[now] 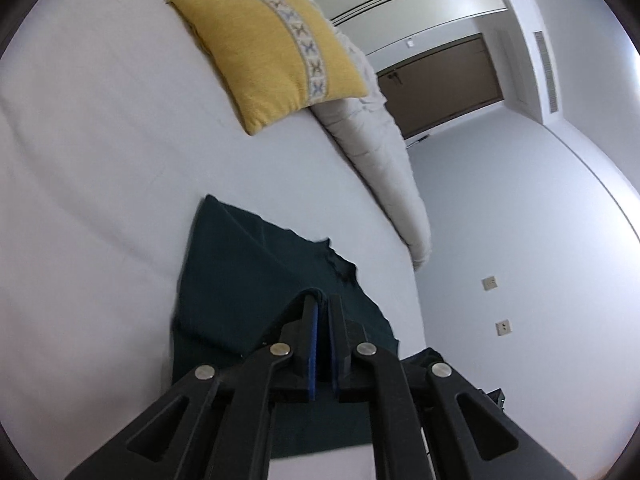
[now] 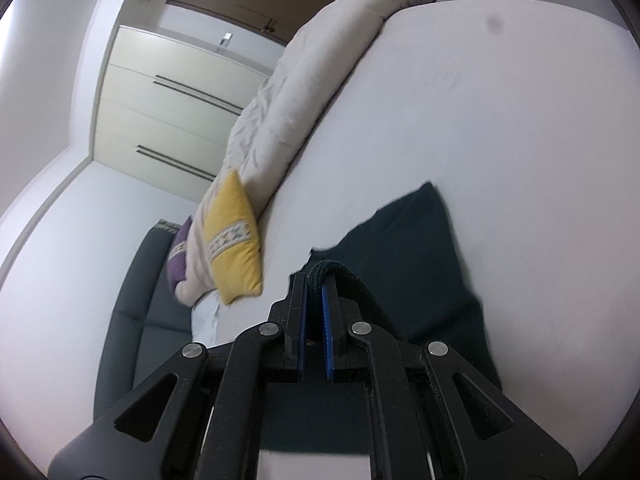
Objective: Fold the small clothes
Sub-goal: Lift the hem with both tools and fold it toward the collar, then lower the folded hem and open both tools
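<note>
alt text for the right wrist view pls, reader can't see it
The right tongs, nearly shut, pinch a fold of a dark green garment lying on a white bed sheet. Left of it sit a yellow cushion and a rolled beige duvet, with cream wardrobe doors behind.

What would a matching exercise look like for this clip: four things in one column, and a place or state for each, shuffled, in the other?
Things:
1. dark green cloth garment
2. yellow square cushion with a patterned band
3. beige rolled quilt
4. right gripper

Places or states:
A. propped against the quilt
B. shut on a dark fabric edge
C. spread on the white bed sheet
D. lying along the far side of the bed

Pairs: 1-C, 2-A, 3-D, 4-B
</note>
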Action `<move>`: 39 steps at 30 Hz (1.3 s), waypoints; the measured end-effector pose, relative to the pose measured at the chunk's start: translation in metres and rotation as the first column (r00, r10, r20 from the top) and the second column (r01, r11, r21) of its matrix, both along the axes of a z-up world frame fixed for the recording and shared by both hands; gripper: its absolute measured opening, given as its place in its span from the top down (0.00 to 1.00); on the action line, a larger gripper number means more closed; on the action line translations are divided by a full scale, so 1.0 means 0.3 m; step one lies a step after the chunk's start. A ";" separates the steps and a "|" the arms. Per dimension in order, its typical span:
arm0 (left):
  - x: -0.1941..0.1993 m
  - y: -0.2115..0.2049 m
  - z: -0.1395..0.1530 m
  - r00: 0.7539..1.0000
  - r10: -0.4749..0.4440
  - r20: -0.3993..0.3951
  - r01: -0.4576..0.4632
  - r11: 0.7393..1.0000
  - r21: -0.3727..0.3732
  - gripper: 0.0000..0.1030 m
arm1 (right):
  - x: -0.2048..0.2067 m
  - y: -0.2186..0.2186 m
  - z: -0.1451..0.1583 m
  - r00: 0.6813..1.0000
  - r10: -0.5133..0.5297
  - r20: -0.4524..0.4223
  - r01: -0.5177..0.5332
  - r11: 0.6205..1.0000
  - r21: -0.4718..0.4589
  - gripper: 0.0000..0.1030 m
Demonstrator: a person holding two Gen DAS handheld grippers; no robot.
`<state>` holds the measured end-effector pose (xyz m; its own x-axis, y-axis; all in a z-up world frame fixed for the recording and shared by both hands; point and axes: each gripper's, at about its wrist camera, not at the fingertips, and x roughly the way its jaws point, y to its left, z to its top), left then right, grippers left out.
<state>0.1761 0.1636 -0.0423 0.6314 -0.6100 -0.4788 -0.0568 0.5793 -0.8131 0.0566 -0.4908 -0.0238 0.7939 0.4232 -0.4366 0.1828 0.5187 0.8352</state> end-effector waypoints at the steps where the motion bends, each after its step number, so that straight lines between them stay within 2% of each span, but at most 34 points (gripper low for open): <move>1: 0.030 -0.007 -0.013 1.000 0.000 -0.006 0.000 1.000 0.010 0.95 | 0.043 -0.003 -0.023 1.000 -0.009 -0.013 0.009 1.000 -0.006 0.95; 9: 0.232 -0.030 -0.131 0.998 0.010 -0.054 -0.006 0.997 0.078 0.95 | 0.326 -0.010 -0.202 0.995 -0.052 -0.084 0.052 0.999 -0.005 0.95; 14: 0.362 -0.037 -0.171 0.997 0.027 -0.066 -0.019 0.992 0.122 0.95 | 0.451 -0.025 -0.283 0.990 -0.073 -0.117 0.070 0.997 -0.032 0.95; 18: 0.455 -0.059 -0.228 0.994 0.041 -0.100 -0.023 0.984 0.177 0.94 | 0.601 -0.033 -0.346 0.984 -0.085 -0.154 0.076 0.995 -0.065 0.93; 20: 0.497 -0.063 -0.261 0.990 0.052 -0.127 -0.027 0.980 0.196 0.92 | 0.662 -0.034 -0.374 0.978 -0.085 -0.189 0.069 0.994 -0.090 0.90; 21: 0.509 -0.056 -0.271 0.989 0.058 -0.133 -0.032 0.982 0.186 0.83 | 0.683 -0.039 -0.388 0.973 -0.102 -0.205 0.081 0.991 -0.107 0.85; 22: 0.515 -0.049 -0.276 0.989 0.060 -0.132 -0.038 0.985 0.166 0.70 | 0.684 -0.047 -0.396 0.972 -0.121 -0.202 0.099 0.988 -0.115 0.81; 23: 0.510 -0.042 -0.271 0.991 0.061 -0.120 -0.044 0.989 0.143 0.63 | 0.677 -0.057 -0.401 0.971 -0.143 -0.193 0.121 0.985 -0.122 0.74; 24: 0.504 -0.039 -0.260 0.993 0.061 -0.105 -0.047 0.990 0.136 0.50 | 0.670 -0.067 -0.405 0.969 -0.163 -0.186 0.140 0.982 -0.130 0.67; 25: 0.493 -0.038 -0.247 0.994 0.060 -0.091 -0.047 0.989 0.141 0.44 | 0.660 -0.080 -0.412 0.966 -0.181 -0.183 0.158 0.978 -0.133 0.67; 29: 0.414 -0.049 -0.190 0.998 0.046 -0.043 -0.037 0.983 0.179 0.44 | 0.618 -0.082 -0.388 0.969 -0.184 -0.167 0.153 0.971 -0.186 0.64; 32: 0.338 -0.080 -0.163 1.000 0.026 -0.014 -0.021 0.969 0.244 0.44 | 0.601 -0.018 -0.334 0.982 -0.114 -0.153 0.065 0.955 -0.290 0.64; 36: 0.223 -0.128 -0.153 1.000 0.001 0.008 -0.003 0.937 0.348 0.44 | 0.566 0.112 -0.264 0.988 -0.038 -0.149 -0.036 0.887 -0.460 0.64; 39: 0.139 -0.122 -0.164 1.000 0.020 0.011 -0.022 0.936 0.352 0.44 | 0.524 0.185 -0.257 0.987 -0.005 -0.163 -0.084 0.841 -0.535 0.64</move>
